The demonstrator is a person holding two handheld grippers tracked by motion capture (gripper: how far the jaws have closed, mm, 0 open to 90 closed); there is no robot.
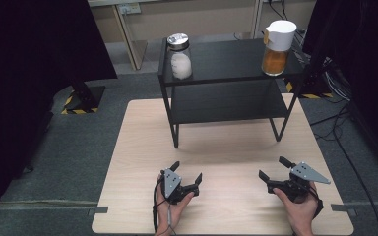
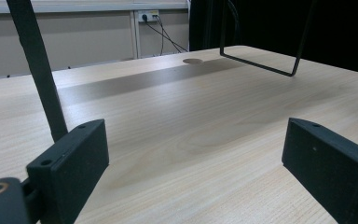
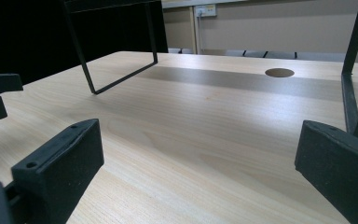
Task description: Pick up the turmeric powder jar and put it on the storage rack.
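Both grippers rest low on the near table (image 1: 138, 147), jaws spread wide, holding nothing: left gripper (image 1: 187, 173), right gripper (image 1: 270, 168). Beyond them stands a black shelf (image 1: 226, 61), carrying a white-filled jar (image 1: 179, 56) and an orange-filled jar (image 1: 277, 42).

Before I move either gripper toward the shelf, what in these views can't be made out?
- Lower shelf, high view: its rear part lies in shadow under the top shelf, so anything there is hidden.
- Orange-filled jar, high view: label too small to read.
- White-filled jar, high view: contents too small to identify.
- Both jars: cut off above the frame in the gripper views.
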